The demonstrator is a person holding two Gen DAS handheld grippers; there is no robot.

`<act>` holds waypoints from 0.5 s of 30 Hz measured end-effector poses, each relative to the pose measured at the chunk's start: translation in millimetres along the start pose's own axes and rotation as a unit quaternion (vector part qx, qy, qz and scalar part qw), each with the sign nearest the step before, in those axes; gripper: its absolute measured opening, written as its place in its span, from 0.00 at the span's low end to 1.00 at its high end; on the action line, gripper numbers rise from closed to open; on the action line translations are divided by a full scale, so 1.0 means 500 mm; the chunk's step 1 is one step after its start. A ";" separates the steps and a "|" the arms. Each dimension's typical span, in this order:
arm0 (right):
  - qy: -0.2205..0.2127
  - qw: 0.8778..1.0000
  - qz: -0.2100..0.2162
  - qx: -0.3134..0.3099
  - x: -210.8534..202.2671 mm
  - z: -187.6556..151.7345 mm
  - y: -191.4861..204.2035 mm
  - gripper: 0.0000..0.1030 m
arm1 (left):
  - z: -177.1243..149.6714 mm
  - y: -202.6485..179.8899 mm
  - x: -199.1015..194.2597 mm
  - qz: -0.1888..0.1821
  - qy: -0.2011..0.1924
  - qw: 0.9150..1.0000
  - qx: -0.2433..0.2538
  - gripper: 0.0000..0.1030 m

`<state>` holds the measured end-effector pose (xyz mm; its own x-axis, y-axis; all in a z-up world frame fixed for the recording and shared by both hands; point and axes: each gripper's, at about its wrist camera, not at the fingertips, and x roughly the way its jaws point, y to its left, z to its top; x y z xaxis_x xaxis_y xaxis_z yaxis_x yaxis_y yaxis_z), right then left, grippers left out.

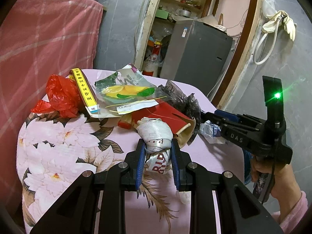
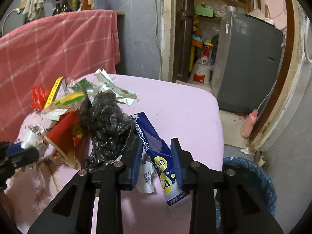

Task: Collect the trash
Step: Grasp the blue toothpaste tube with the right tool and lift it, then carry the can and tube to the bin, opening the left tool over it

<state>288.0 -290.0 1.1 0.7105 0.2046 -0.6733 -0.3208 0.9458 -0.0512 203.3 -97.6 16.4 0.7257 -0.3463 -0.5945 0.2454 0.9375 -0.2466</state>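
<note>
Blue-padded left gripper [image 1: 158,146] is clamped on a silver wrapper [image 1: 155,134]; right gripper [image 2: 157,152] grips a blue packet [image 2: 156,146] on the table [image 2: 185,105]. Lift both clear, then release over the bin [image 2: 253,173].

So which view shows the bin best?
The right wrist view. The bin, lined with a blue bag, sits on the floor beside the pink-covered table, with most of its rim showing behind the gripper's frame. In the left wrist view only a blurred blue sliver near the person's hand may be it; I cannot confirm that.
</note>
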 end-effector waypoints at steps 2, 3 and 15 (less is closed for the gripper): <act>0.007 1.000 -0.010 -0.007 0.000 -0.003 -0.002 0.27 | -0.001 0.000 -0.001 0.000 0.000 1.000 0.001 0.20; 0.009 1.000 -0.014 -0.007 0.001 -0.004 -0.003 0.27 | -0.002 -0.001 -0.002 0.000 0.000 1.000 0.002 0.20; -0.007 0.995 0.033 0.090 -0.013 -0.026 -0.069 0.11 | -0.006 -0.019 -0.013 -0.007 -0.008 1.000 0.011 0.20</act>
<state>286.3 -327.0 -2.3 0.7002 0.2703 -0.6608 -0.2511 0.9597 0.1266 194.5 -104.5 20.4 0.7322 -0.3598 -0.5782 0.2707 0.9328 -0.2377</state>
